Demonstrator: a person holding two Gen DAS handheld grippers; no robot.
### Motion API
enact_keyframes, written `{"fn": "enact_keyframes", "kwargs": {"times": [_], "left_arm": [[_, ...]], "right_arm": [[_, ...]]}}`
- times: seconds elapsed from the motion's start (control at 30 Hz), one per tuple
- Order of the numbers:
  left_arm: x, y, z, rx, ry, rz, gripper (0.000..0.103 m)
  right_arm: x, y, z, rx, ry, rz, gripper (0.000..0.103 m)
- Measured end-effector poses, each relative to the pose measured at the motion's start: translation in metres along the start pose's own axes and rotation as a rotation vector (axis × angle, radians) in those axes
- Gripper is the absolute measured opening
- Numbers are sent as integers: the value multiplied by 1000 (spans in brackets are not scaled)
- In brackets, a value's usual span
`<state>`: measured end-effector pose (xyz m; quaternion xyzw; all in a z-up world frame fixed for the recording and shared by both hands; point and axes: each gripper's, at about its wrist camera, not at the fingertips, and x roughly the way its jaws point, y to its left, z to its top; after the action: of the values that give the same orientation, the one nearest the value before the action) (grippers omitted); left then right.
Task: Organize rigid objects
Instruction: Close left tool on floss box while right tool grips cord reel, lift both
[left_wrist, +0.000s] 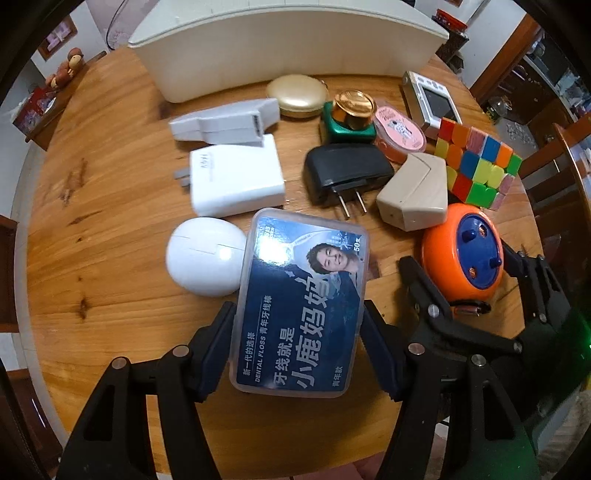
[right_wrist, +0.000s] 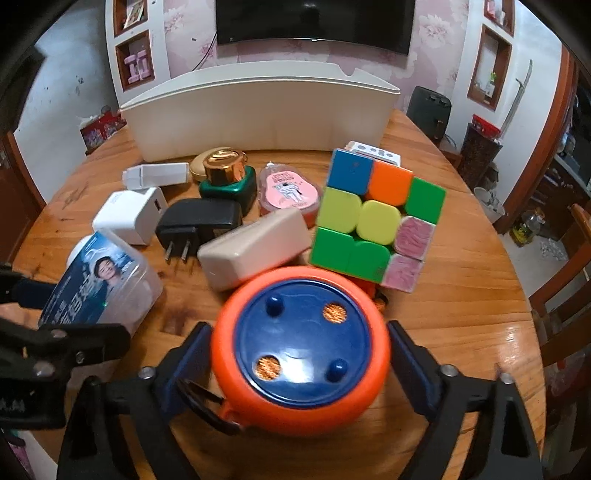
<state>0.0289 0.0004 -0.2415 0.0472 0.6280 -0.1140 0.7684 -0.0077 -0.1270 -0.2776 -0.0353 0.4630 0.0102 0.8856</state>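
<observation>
We see the left gripper (left_wrist: 299, 347) clamped on a clear dental floss box (left_wrist: 301, 306) with a blue printed label, its two fingers pressed to the long sides of the box, which sits low over the near part of the round wooden tabletop (left_wrist: 92, 229). Just left of the box lies a white egg-shaped case (left_wrist: 205, 256), touching or nearly touching it — we cannot tell which.

The right gripper (right_wrist: 299, 365) brackets an orange round object with a blue face (right_wrist: 301, 347); its fingers sit at the object's two sides, but whether they press on it we cannot tell. In the left wrist view the same orange object (left_wrist: 463, 251) is at the right, beside the floss box.

Behind these, the other things crowd the middle of the tabletop: a white charger block (left_wrist: 236, 179), a grey-white adapter (left_wrist: 225, 123) behind it, a black plug adapter (left_wrist: 347, 171) with its prongs toward us, a beige angular box (left_wrist: 413, 192), and a multicoloured puzzle cube (right_wrist: 376, 218) tilted just behind the orange object. Farther back stand a green jar with a gold lid (left_wrist: 349, 116), a pink oval case (left_wrist: 399, 131), a gold oval compact (left_wrist: 297, 96) and a small white device with a screen (left_wrist: 434, 103). A large cream bin (right_wrist: 258, 114) stands at the far edge.
</observation>
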Motion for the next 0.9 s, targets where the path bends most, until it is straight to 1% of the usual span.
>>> {"fn": "enact_keyframes", "kwargs": {"times": [0.07,0.1,0.17,0.23,0.3,0.4,0.43,0.53,0.63,0.73,0.83,0.9], "left_arm": [[-7,5,-2,3,-15,3,69],[-9,4,-2,7,-24,1,69],[-15,5,-3,13,-38,-5,69],[-20,7,-6,19,-43,-6,69],[-27,11,-8,26,-51,-3,69],[-40,12,-2,34,-64,-3,69],[-43,10,-3,38,-67,1,69],[-54,9,6,53,-83,27,69],[-65,5,15,60,-111,35,69],[-84,12,17,63,-135,35,69],[-99,16,21,59,-155,27,69],[-111,21,26,54,-167,24,69]], "right_arm": [[-1,0,0,16,-3,-17,86],[-1,-1,1,26,-1,-21,83],[-1,-3,3,52,4,-32,81],[-1,-3,5,50,17,-34,81],[0,-4,8,51,37,-31,81],[-3,-3,9,58,82,-19,81],[-4,-3,9,59,96,-13,81],[-11,-1,7,62,132,6,81],[-24,5,5,38,123,10,81],[-36,10,11,29,107,15,81],[-51,15,22,31,84,12,81],[-63,15,36,34,57,12,81]]}}
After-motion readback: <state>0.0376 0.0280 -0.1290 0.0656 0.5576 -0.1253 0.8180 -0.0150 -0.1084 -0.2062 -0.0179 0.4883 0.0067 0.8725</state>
